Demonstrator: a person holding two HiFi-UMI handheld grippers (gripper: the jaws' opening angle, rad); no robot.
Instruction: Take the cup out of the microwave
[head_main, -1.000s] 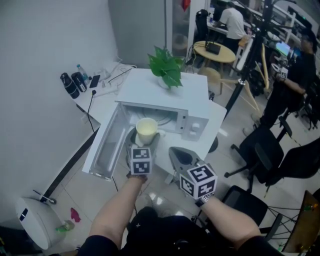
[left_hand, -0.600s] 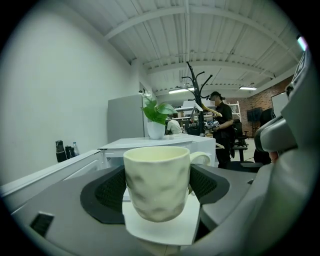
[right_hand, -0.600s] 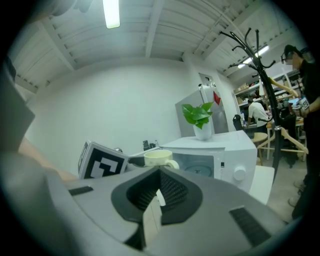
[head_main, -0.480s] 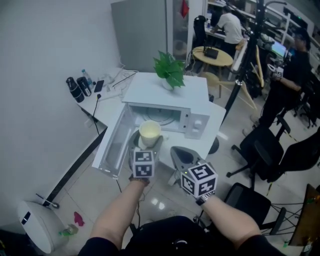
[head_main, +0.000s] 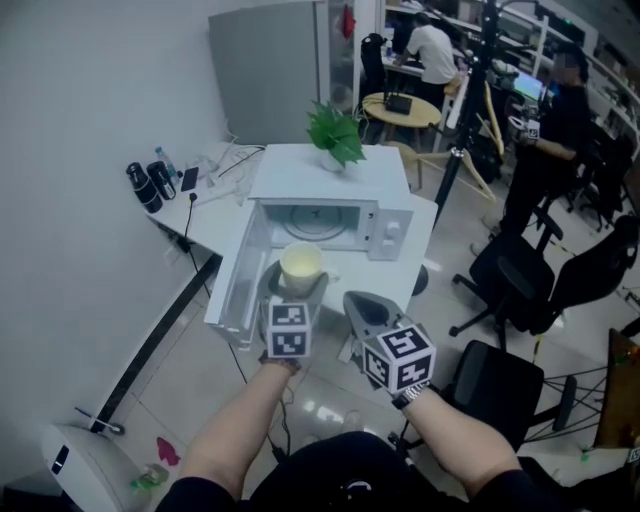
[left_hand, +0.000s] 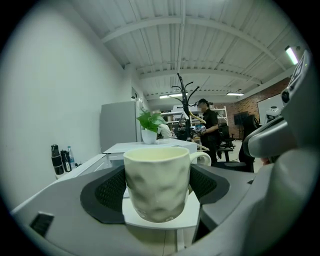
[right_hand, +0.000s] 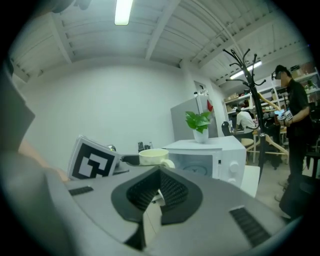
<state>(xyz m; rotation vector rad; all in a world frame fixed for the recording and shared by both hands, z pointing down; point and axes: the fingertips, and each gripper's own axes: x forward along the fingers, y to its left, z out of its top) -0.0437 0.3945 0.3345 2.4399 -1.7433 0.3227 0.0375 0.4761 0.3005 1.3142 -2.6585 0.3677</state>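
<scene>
Now the left gripper (head_main: 297, 287) clasps the cup (left_hand: 157, 187) between its jaws; right gripper (right_hand: 159, 180) closed.

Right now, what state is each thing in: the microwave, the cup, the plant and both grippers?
Microwave door: swung fully open to the left.
Microwave: cavity empty, turntable bare.
Cup: upright, outside the microwave, clamped in the left gripper.
Left gripper: shut on the cup.
Right gripper: jaws together, holding nothing.
Potted plant: upright on top of the microwave.
</scene>
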